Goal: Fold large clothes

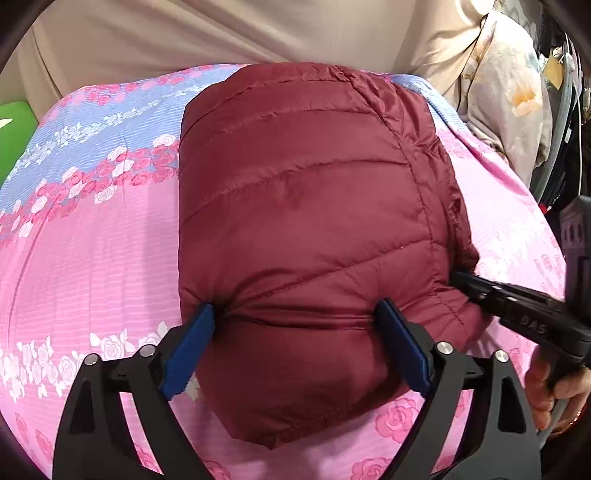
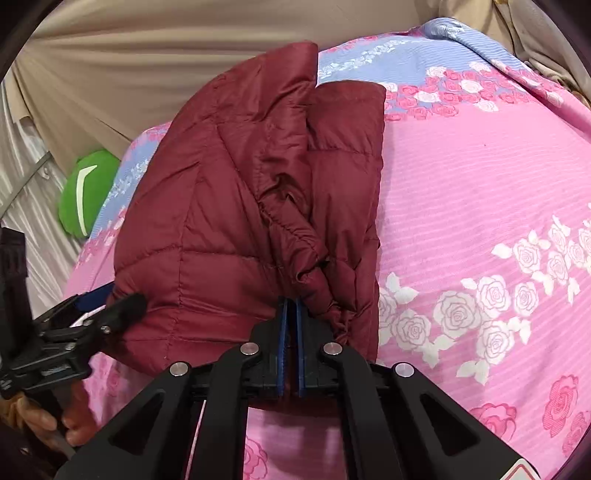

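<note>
A maroon quilted puffer jacket (image 1: 303, 206) lies folded into a thick bundle on a pink and blue rose-print bedspread (image 1: 92, 266). My left gripper (image 1: 295, 314) is open, its blue pads straddling the near end of the bundle and pressing into it. In the right wrist view the jacket (image 2: 221, 221) shows its side, with a gathered cuff hanging at the near edge. My right gripper (image 2: 291, 301) is shut, its pads pressed together at the jacket's lower edge beside the cuff; whether cloth is pinched between them is hidden. It also shows in the left wrist view (image 1: 458, 278) at the jacket's right side.
A beige sheet (image 1: 221, 33) hangs behind the bed. A green cushion (image 2: 86, 192) sits at the bed's far left edge. A floral cloth bundle (image 1: 509, 96) and dark clutter stand at the right. The left gripper (image 2: 125, 301) shows at the left of the right wrist view.
</note>
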`<state>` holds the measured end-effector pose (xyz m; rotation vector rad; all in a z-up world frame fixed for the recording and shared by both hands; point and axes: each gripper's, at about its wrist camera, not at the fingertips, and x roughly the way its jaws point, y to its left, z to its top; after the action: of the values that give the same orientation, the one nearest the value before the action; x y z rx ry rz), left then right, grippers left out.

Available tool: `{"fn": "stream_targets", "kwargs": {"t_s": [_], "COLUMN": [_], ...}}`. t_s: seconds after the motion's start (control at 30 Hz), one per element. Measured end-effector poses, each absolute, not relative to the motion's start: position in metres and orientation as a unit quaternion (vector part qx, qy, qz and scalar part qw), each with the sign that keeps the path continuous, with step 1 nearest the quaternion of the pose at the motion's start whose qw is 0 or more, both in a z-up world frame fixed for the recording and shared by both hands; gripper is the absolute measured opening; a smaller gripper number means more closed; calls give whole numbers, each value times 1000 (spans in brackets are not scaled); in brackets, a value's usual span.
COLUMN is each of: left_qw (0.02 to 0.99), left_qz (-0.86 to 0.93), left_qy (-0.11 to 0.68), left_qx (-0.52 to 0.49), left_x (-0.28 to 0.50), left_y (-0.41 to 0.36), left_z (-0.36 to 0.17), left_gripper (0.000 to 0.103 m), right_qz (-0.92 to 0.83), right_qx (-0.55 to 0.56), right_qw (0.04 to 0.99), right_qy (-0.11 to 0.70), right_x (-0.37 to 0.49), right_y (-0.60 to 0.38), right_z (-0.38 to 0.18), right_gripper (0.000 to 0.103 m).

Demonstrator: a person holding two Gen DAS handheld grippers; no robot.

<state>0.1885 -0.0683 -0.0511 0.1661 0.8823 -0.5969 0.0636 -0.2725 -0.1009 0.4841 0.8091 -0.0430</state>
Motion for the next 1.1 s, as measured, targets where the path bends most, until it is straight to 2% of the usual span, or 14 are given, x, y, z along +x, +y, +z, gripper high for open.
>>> {"fn": "stream_targets", "kwargs": {"t_s": [0.07,0.13,0.23,0.3,0.37,0.47,0.6,0.7,0.77,0.8,0.83,0.97,1.07,1.1], "left_qw": [860,862,864,865,864,867,867,862,860,860,861,864,860,858], "left_qz": [-280,-276,-273,-273,-275,-272,-274,-287,-292,-292,-292,-286,-287,-286], "left_qy": [420,417,414,413,412,405,406,413,417,418,417,413,421,424], "left_qx": [81,85,88,88,88,100,94,55,27,20,17,31,38,38], "left_x": [188,187,185,185,185,182,181,182,184,185,186,186,186,186], "left_y": [-69,-70,-70,-70,-70,-72,-68,-52,-42,-40,-38,-42,-47,-47], "left_z": [-51,-51,-52,-53,-53,-55,-54,-45,-39,-37,-36,-36,-42,-44], "left_gripper": [90,90,90,91,92,93,93,93,93,93,93,93,93,93], "right_qz": [-32,-38,-53,-54,-60,-56,-60,-57,-58,-63,-67,-81,-79,-81], "right_qx": [225,215,175,164,160,159,156,189,199,204,208,229,254,258], "right_qw": [894,906,920,911,899,903,902,907,913,914,914,910,898,892], "right_qy": [386,362,347,373,403,396,399,372,351,345,341,338,351,362], "right_x": [57,44,30,35,43,45,40,31,32,37,42,87,119,129], "right_y": [-270,-265,-250,-244,-243,-241,-240,-248,-258,-264,-269,-289,-297,-298], "right_z": [-91,-71,-51,-63,-85,-101,-92,-70,-52,-45,-40,-31,-47,-57], "right_gripper": [3,12,12,11,6,4,5,13,24,36,43,44,46,35]}}
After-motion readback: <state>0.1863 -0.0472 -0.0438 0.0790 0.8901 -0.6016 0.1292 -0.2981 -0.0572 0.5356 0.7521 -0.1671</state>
